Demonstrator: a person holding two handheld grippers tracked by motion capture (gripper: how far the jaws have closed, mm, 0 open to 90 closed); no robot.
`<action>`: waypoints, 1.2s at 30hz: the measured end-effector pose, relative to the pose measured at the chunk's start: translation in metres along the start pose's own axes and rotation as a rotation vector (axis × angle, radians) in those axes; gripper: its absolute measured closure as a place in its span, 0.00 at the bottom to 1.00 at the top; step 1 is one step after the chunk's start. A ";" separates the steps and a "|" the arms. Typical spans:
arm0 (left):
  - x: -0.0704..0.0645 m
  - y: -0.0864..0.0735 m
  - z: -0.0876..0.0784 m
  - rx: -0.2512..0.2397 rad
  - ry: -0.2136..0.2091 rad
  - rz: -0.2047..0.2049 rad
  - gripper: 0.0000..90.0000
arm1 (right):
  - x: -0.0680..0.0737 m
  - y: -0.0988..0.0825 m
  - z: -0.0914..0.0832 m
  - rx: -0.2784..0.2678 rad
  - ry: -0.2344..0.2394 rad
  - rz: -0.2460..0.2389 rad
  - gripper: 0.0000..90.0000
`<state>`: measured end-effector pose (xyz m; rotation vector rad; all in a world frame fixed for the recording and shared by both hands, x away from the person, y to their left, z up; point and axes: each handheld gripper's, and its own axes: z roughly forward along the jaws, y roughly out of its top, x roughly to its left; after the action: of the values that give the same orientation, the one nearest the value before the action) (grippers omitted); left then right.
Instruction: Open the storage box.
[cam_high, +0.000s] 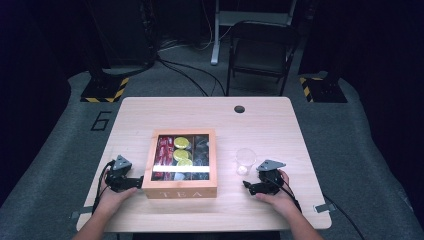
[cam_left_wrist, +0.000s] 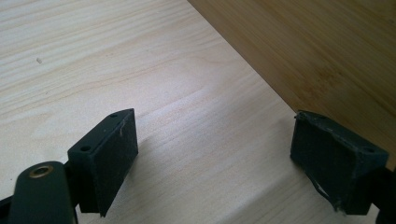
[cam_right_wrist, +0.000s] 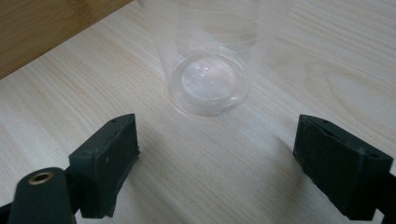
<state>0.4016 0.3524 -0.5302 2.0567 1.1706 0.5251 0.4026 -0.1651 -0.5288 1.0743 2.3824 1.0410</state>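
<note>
Honestly, the thing most likely to go wrong sits right ahead of my right gripper (cam_right_wrist: 217, 154): the clear plastic cup (cam_high: 245, 161). It looks light and empty, standing upright on the surface (cam_high: 260, 120) just to the right of the tea box (cam_high: 180, 164). My right fingers (cam_right_wrist: 105, 165) are spread wide with nothing between them, and the cup's base lies just beyond them. If I push forward too low or off-centre, I judge one finger would nudge the cup and tip or slide it. Squeezing hard would probably buckle its thin wall.

My left gripper (cam_left_wrist: 212, 163) rests at the box's left side, its fingers (cam_left_wrist: 105, 161) also released and holding nothing. One finger is very near the box's wooden wall, so a careless swing could shove the box toward the cup.

The box is wooden with a see-through lid, closed as far as I can tell. Inside I see red packets at the left, yellow round things in the middle, and darker items at the right that I cannot make out.
</note>
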 end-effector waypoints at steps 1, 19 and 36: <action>0.000 0.000 0.000 0.000 0.002 -0.002 0.17 | 0.000 0.000 0.000 0.001 0.001 0.000 0.15; 0.000 0.001 0.001 -0.007 0.014 -0.016 0.17 | 0.001 0.000 0.000 0.000 -0.002 0.005 0.15; 0.003 0.002 -0.006 0.022 0.019 -0.039 0.29 | -0.001 0.002 -0.006 0.012 0.013 0.013 0.31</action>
<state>0.4002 0.3568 -0.5248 2.0478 1.2300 0.5159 0.4011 -0.1674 -0.5235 1.0912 2.3985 1.0423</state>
